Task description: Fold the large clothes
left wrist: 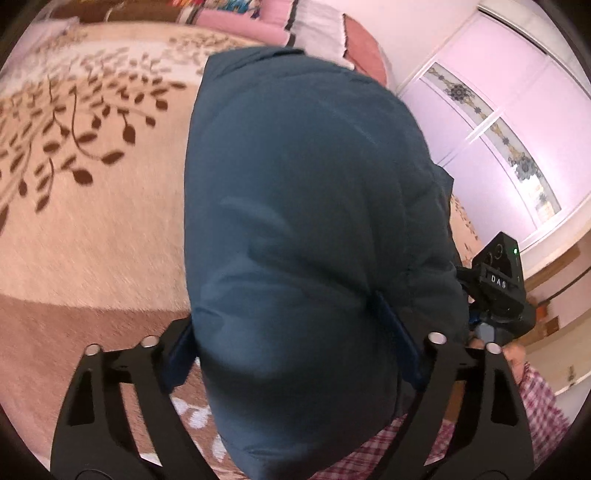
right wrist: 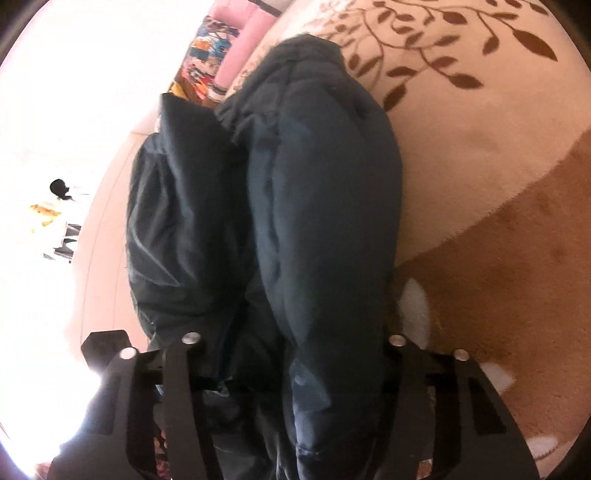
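A dark blue puffy jacket [left wrist: 310, 221] hangs bunched over a cream bed blanket with a brown leaf pattern [left wrist: 92, 147]. My left gripper [left wrist: 295, 354] is shut on the jacket, its blue pads pressing the thick fabric from both sides. In the right wrist view the same jacket [right wrist: 317, 206] fills the middle, folded into two thick layers. My right gripper [right wrist: 291, 369] is shut on the jacket's bunched edge. The right gripper's body also shows in the left wrist view [left wrist: 498, 288], just beyond the jacket's right side.
Pink and patterned pillows [left wrist: 229, 14] lie at the head of the bed. A white wardrobe with floral trim [left wrist: 509, 122] stands at the right. A plaid sleeve [left wrist: 532, 413] shows at the lower right. A bright window washes out the left [right wrist: 55, 110].
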`<act>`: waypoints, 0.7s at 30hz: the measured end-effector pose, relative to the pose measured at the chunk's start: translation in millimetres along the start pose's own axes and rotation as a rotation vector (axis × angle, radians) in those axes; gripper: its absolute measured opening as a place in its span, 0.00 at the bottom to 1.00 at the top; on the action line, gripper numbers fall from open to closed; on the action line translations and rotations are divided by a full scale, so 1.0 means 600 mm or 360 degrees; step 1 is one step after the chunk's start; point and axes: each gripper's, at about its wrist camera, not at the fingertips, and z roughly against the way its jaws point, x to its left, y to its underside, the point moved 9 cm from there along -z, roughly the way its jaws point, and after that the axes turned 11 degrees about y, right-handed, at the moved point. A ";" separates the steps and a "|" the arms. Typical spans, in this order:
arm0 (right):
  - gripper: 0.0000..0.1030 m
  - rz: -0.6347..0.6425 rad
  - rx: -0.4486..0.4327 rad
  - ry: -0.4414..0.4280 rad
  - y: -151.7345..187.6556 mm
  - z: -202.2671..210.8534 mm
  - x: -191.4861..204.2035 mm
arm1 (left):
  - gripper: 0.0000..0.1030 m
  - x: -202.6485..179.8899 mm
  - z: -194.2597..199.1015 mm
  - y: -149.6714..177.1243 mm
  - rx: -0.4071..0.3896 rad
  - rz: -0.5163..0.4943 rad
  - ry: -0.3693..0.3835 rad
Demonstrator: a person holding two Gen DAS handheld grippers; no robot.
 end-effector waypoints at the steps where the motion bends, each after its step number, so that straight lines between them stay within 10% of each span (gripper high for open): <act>1: 0.46 -0.0001 -0.0004 -0.0007 0.001 0.002 0.002 | 0.76 -0.001 0.004 -0.001 -0.0009 -0.0022 -0.0011; 21: 0.43 0.0405 0.0094 0.0086 0.022 -0.162 0.255 | 0.69 0.198 0.171 -0.077 -0.0258 0.0044 -0.0270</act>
